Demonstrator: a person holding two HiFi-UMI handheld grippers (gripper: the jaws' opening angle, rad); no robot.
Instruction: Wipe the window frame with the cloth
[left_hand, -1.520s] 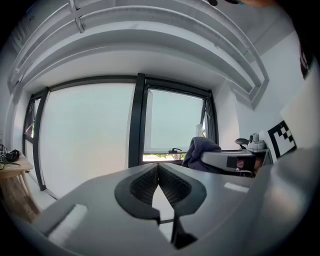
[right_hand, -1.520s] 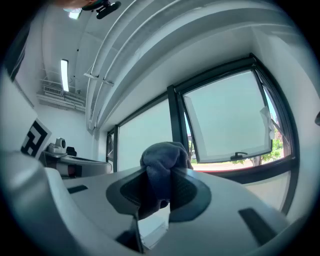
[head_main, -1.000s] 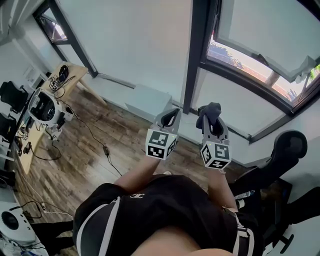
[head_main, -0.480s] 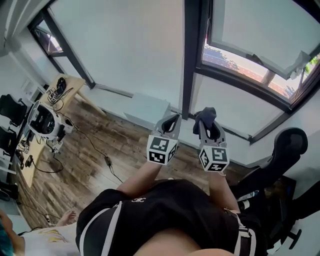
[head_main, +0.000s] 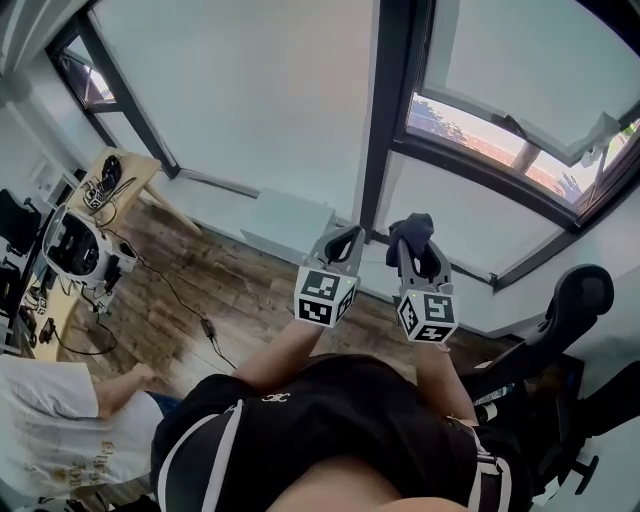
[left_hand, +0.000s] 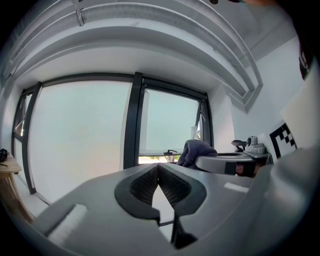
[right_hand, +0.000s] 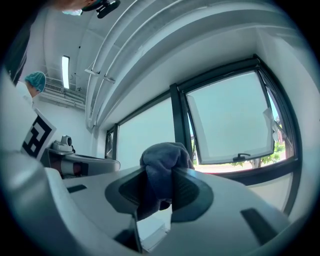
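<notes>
Jaws on our right gripper (right_hand: 159, 186) pinch the cloth (right_hand: 165, 156), its bunch poking forward, ready for the frame (head_main: 386, 120), which lies ahead and apart. Our left gripper (left_hand: 159, 175), jaws closed on nothing, rides just beside, out of the way.

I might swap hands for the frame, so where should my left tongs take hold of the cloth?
Grip the bunched hump of the cloth that bulges past the tips of the right tongs, coming in from the left side. The rest is clamped between those jaws, so probably only that hump is free. The left tongs are shut, so open them first.
</notes>
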